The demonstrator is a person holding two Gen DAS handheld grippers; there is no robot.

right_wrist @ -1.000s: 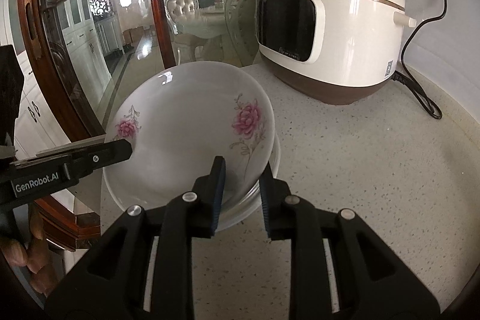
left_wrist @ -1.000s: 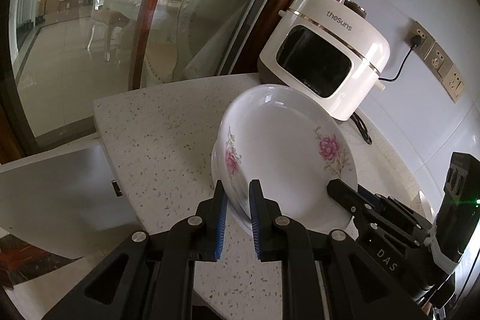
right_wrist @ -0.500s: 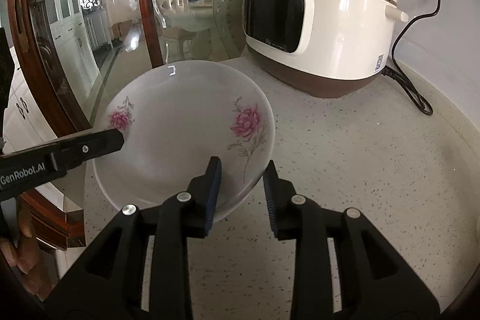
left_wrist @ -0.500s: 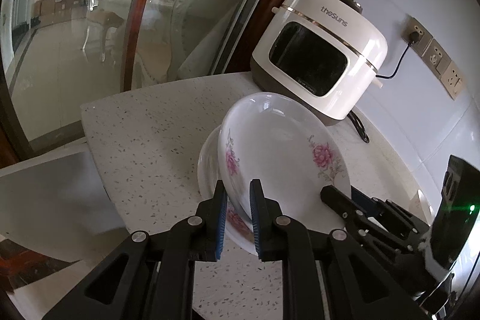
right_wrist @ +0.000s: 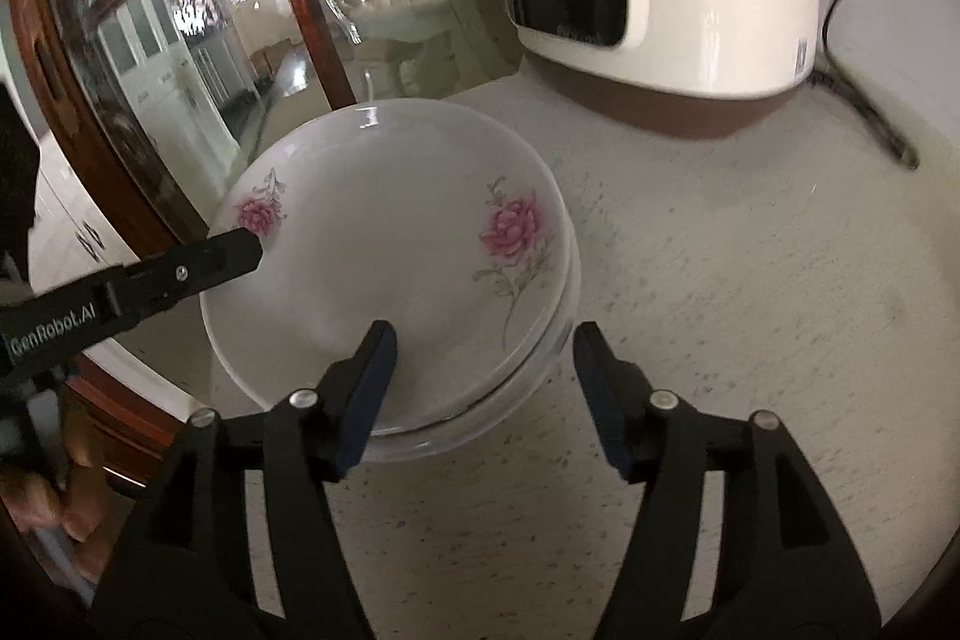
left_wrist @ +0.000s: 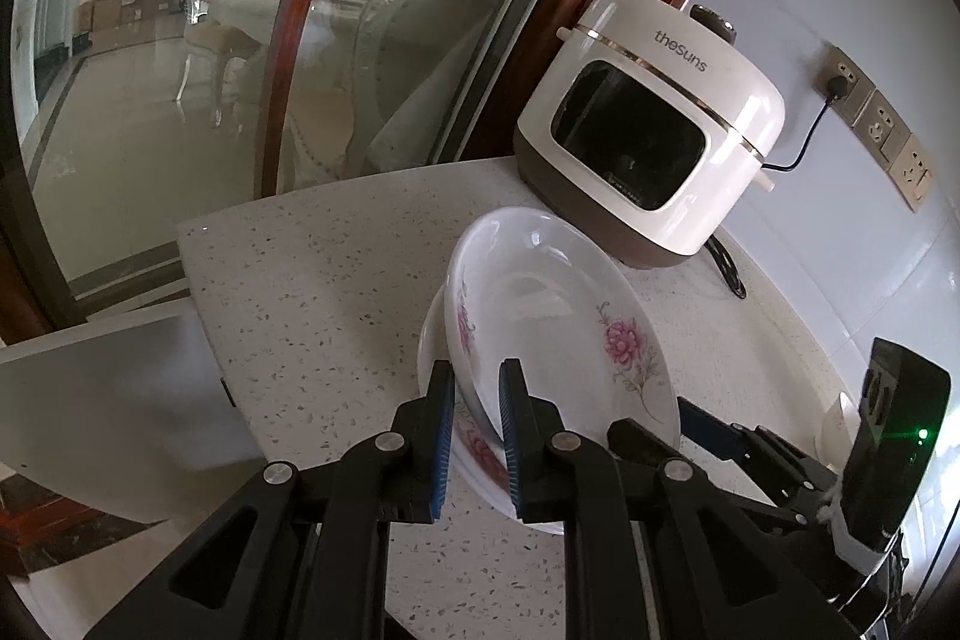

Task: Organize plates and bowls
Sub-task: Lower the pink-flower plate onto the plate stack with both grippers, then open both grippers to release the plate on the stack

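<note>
A white plate with pink flowers rests tilted on top of another flowered plate on the speckled counter. My left gripper is shut on the near rim of the top plate. In the right wrist view the top plate lies on the stacked plate below. My right gripper is open, its jaws wide apart on either side of the plates' near edge, holding nothing. The left gripper's finger reaches onto the plate's left rim there.
A white rice cooker stands at the back of the counter, its black cord plugged into the wall socket. A curved glass partition with a wooden frame borders the counter's far and left side. The counter's left edge drops off.
My right gripper has opened and let go of the plate's rim. The top plate has come down onto the lower plate. My left gripper still holds the rim.
</note>
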